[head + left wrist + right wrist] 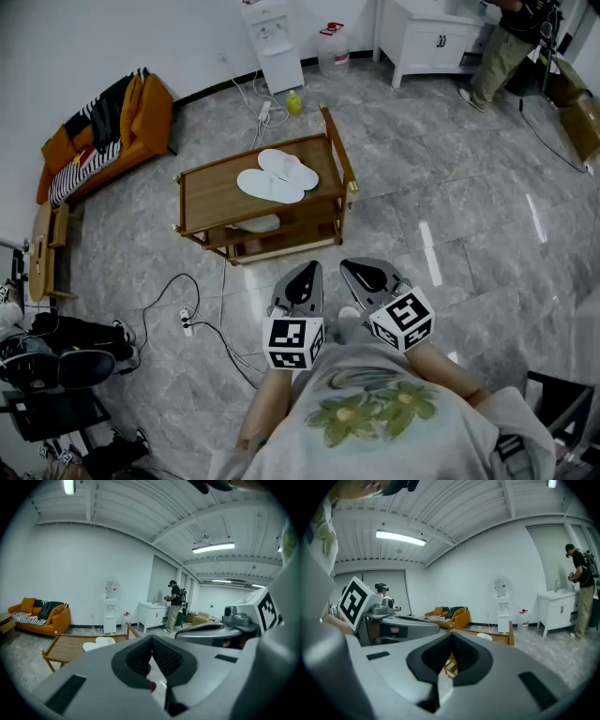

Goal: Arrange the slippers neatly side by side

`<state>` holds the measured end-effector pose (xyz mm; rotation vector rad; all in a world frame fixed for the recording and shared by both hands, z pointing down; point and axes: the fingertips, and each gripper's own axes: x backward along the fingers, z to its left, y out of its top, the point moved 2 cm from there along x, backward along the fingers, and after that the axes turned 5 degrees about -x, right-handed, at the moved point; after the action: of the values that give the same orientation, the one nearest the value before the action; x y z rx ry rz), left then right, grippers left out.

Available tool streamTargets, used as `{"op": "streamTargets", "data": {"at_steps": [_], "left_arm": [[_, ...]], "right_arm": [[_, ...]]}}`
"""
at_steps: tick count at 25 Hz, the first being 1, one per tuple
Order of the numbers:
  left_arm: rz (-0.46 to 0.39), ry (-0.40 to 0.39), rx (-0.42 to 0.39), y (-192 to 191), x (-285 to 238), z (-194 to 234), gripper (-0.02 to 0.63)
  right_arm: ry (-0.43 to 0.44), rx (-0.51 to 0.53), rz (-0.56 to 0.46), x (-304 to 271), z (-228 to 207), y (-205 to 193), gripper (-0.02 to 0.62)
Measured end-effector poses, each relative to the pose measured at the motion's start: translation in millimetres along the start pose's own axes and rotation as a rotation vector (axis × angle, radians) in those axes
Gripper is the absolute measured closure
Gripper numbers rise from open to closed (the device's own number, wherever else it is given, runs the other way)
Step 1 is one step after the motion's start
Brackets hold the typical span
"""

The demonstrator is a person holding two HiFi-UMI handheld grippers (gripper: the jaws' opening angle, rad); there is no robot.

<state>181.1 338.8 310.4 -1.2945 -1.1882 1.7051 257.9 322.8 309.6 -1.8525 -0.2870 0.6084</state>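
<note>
Two white slippers (pixel 277 175) lie overlapping on top of a low wooden table (pixel 211 192), one slipper (pixel 291 167) partly over the other (pixel 264 186). Something else white (pixel 259 223) lies on the shelf underneath. Both grippers hang close to the person's chest, well short of the table. My left gripper (pixel 305 274) is shut and empty; in the left gripper view its jaws (pixel 151 641) meet, with the slippers (pixel 97 642) far ahead. My right gripper (pixel 364 272) is shut too, its jaws (pixel 451 640) closed on nothing, with the table (pixel 494 637) beyond.
A power strip (pixel 187 323) and cables lie on the floor to the left of my grippers. Along the left wall stands an orange sofa (pixel 108 131). A water dispenser (pixel 274 42), a jug (pixel 333 49), a white cabinet (pixel 431 37) and a standing person (pixel 502 52) are at the back.
</note>
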Motion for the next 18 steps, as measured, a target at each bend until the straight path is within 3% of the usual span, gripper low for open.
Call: {"op": "streamTargets", "data": {"at_steps": [9,18], "left_arm": [[-0.017,0.076,0.034,3.5,-11.1,0.5,0.591],[0.0,0.126,0.073,-1.6,-23.8,28.7,0.591]], "right_arm": [[0.036,0.016,0.003,1.9,-22.9,4.7,0.59],[0.064,0.0,0.023,-23.5,-33.6,2.8,0.589]]}}
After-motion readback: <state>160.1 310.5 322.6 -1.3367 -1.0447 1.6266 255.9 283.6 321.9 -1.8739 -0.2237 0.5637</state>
